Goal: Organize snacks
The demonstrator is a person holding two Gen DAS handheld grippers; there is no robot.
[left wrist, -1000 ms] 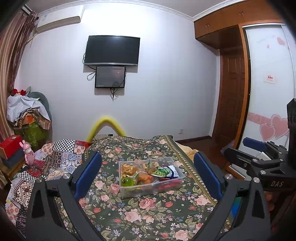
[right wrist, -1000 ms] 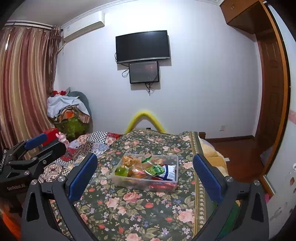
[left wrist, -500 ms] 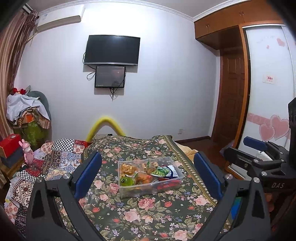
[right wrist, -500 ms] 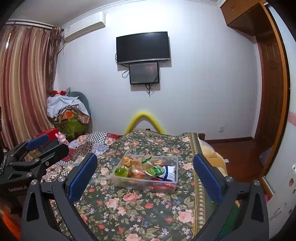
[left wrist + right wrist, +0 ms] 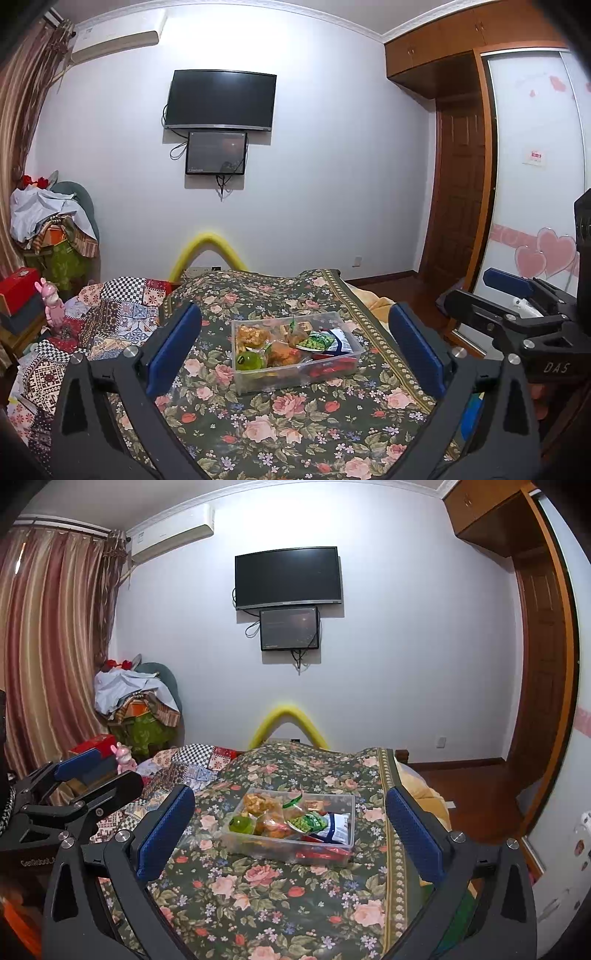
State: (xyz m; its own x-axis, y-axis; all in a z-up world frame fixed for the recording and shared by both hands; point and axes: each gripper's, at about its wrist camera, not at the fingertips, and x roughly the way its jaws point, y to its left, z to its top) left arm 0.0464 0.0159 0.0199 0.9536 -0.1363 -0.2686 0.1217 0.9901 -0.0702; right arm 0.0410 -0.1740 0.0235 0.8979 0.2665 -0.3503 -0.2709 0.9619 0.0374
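Both claws hung back from the work, held up over the floral bedspread [image 5: 295, 435]. The left gripper [image 5: 293, 352] stood with its jaws spread wide and nothing between them; the right gripper [image 5: 288, 830] was the same, wide apart and bare. Straight ahead of each claw, framed between its blue pads, sat the clear plastic bin [image 5: 354, 365], well beyond the fingertips. The snacks were all inside it: orange packets [image 5: 251, 334], a green cup [image 5: 248, 360], a green pea bag [image 5: 316, 341], red wrappers [image 5: 321, 853] at the near wall. Nothing loose showed on the bedspread around it. That fits a sort already finished, claws pulled away, or a bin waiting to be gone through. Which one, this view could not settle. Any further pick would call for closing that gap and coming down over the rim.
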